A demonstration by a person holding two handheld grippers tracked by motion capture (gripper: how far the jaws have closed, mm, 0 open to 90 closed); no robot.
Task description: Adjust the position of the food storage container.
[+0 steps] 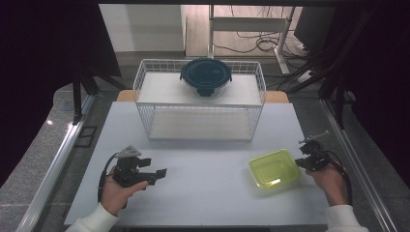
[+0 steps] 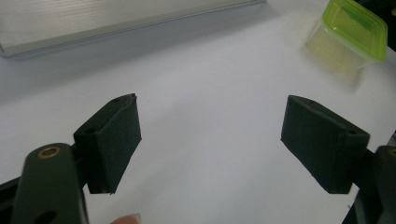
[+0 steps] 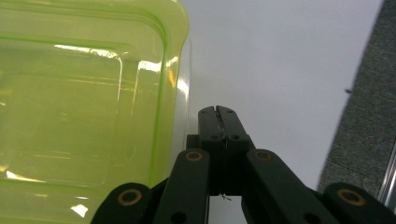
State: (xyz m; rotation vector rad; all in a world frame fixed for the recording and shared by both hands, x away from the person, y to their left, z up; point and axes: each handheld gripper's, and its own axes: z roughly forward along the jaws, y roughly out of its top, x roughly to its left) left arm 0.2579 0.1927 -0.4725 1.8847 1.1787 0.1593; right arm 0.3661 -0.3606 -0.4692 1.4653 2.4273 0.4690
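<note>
Surface, high view: white table [image 1: 203,193] with grey floor on both sides and cables on the floor behind.
Rack, high view: a white wire basket shelf [image 1: 199,99] stands at the far middle of the table; a round dark-lidded container [image 1: 206,75] sits on its top level.
Green box, high view: a yellow-green lidded container [image 1: 274,168] lies on the table at the near right.
Left gripper, high view: left gripper [image 1: 157,175] held low over the near left of the table, well apart from the green box.
Right gripper, high view: right gripper [image 1: 300,162] just beside the box's right edge.
Left gripper view: jaws spread wide over bare table with nothing between them; the green box [image 2: 348,35] sits far off at the upper right.
Right gripper view: jaws pressed together, gripping nothing, just beside the green box [image 3: 88,107], over the white table.
</note>
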